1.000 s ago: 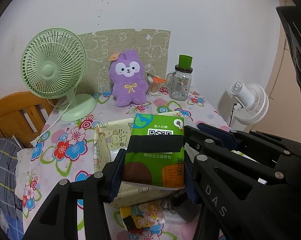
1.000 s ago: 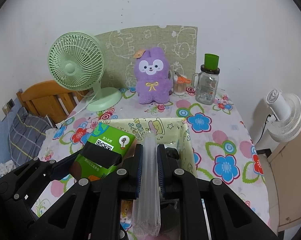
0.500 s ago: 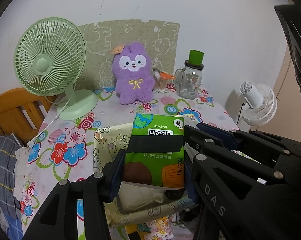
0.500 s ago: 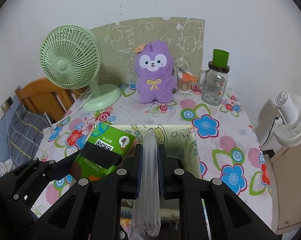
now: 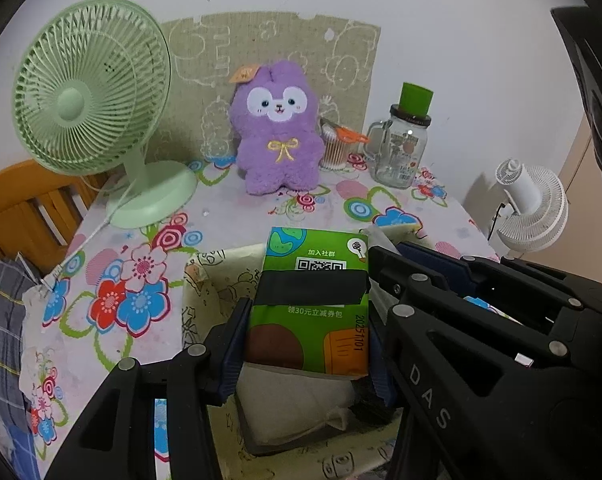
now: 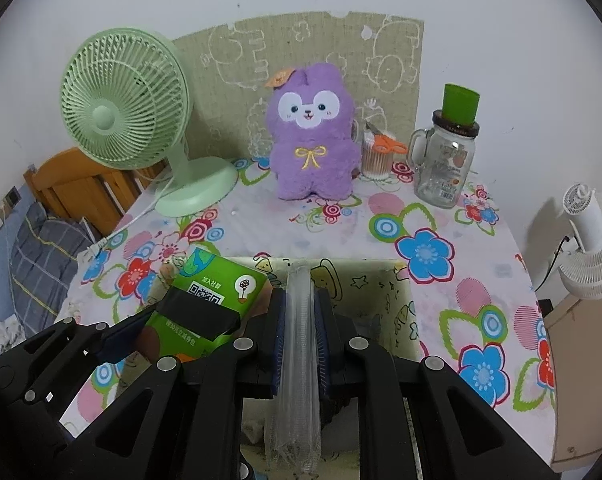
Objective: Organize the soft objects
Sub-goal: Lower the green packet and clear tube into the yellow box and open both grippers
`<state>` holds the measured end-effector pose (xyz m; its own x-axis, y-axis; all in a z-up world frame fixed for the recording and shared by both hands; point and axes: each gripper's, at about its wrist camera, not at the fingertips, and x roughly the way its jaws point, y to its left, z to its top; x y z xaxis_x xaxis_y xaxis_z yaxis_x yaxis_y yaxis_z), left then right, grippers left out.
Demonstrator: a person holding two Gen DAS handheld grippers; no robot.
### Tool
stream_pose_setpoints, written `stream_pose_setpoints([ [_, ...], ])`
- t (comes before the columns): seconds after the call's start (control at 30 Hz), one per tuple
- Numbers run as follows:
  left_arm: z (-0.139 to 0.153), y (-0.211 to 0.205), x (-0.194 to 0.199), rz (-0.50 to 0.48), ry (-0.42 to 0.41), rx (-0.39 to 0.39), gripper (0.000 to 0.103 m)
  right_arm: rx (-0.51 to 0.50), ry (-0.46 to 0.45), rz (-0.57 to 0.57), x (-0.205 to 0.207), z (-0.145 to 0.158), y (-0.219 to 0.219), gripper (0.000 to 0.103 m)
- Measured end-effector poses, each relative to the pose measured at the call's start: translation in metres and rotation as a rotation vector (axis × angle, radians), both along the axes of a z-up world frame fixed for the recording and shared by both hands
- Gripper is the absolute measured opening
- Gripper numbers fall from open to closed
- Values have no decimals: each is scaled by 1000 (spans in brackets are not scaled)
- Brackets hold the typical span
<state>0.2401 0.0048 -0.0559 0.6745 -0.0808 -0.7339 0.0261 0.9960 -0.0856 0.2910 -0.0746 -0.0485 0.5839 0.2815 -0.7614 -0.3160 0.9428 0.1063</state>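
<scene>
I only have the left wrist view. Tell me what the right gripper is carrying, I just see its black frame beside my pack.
Observer: The right gripper is shut on a clear plastic sleeve, which looks like a stack of disposable cups; it runs lengthwise between the pads.
Operator: Give me where it sits relative to the storage box.
Observer: It hangs over the box's open top, right of the green tissue pack that the left gripper grips.
Operator: Report what lies right of the box on the table.
Observer: Only bare flowered tablecloth up to the table's edge.
</scene>
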Motion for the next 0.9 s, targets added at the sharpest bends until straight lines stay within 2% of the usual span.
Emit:
stream_pose_setpoints([
  [0.3,-26,5,17,9,65,-1,55,-19,66,12,18,-29,7,18],
  [0.37,-29,5,19,12,73,2,60,-26,80,10,21,-33,8,20],
  [0.47,-33,3,21,20,88,11,69,-36,95,9,24,-38,7,31],
  [0.53,-33,1,21,17,103,16,73,-23,106,13,24,-39,5,51],
  [0.6,-33,1,21,14,108,17,75,-26,106,7,24,-39,3,62],
  [0.9,-32,-4,19,10,127,22,82,-62,110,-7,21,-35,-3,69],
])
